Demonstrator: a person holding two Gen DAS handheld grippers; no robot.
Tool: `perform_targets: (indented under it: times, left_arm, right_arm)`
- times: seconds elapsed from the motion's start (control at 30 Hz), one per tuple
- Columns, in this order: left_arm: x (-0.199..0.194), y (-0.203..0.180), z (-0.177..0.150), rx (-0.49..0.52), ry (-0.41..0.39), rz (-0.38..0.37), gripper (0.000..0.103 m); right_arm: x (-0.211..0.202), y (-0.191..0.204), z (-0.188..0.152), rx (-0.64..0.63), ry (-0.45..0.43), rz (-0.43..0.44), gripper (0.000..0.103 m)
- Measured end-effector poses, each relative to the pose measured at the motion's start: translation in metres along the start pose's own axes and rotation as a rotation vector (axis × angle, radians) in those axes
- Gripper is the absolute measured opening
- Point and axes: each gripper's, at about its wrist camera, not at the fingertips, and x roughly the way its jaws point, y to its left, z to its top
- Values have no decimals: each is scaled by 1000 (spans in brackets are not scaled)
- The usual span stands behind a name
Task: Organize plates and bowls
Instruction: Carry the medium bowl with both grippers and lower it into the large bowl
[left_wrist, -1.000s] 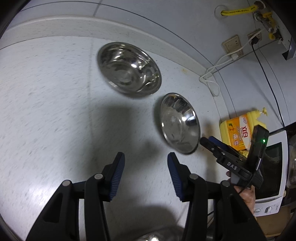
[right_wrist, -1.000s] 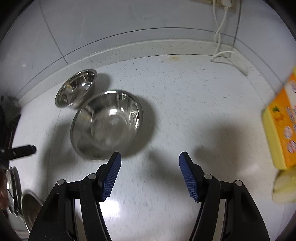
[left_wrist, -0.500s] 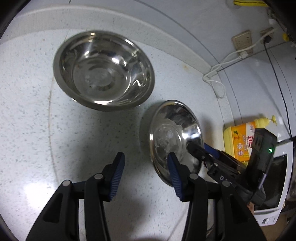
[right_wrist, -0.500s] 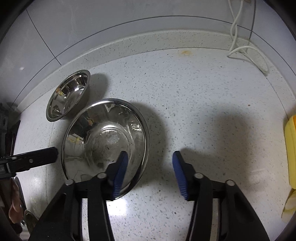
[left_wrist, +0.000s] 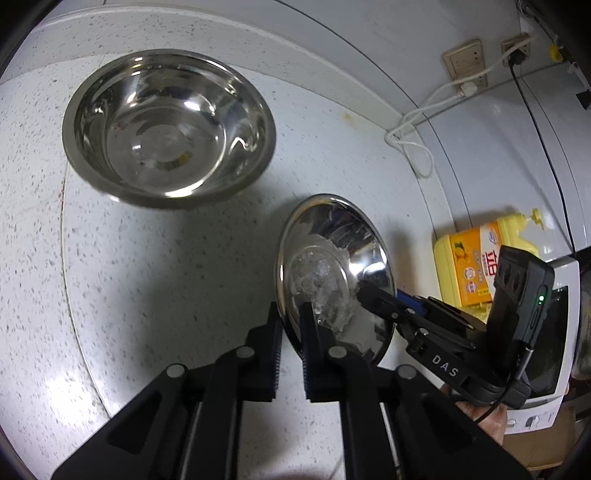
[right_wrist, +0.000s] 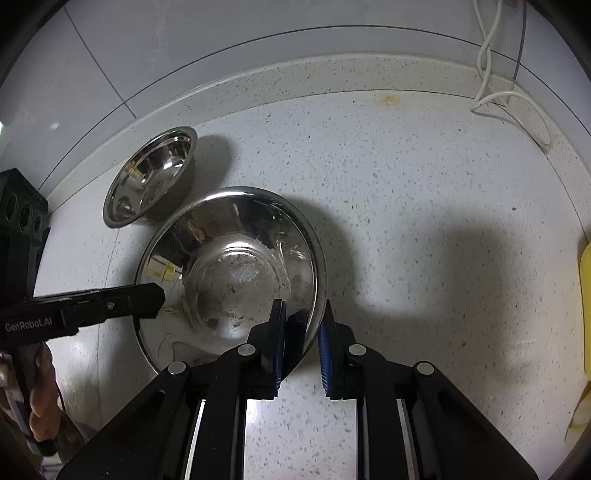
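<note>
I hold the shallow steel bowl (right_wrist: 236, 273) from two sides: my left gripper (left_wrist: 290, 347) pinches its left rim, my right gripper (right_wrist: 302, 343) has its jaws narrowed over the right rim (contact unclear). The bowl sits mid-countertop (right_wrist: 424, 206). A deeper steel bowl (left_wrist: 168, 125) rests just beside it, near the counter's back edge.

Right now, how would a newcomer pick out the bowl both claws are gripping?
On the speckled white countertop sit two round stainless steel bowls. It is the nearer bowl, with cloudy residue inside; the clean deeper steel bowl sits nearer the wall.
</note>
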Motion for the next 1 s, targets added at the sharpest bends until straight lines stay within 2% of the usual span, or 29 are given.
perform_targets:
  times: [0.33,0.73,1.0]
  left_arm:
    - [-7,-18,-25,25,38,-22,8]
    - [-21,-50,-72,77,79,-41,8]
    - [-45,-59,-98,70,69,-59,8]
  right_arm:
    - [-18,-7,-25,4,1,25,15]
    - [-54,-13,-75,34,-16,15,15]
    - [-82,-9,-104,63,-36,-1,15]
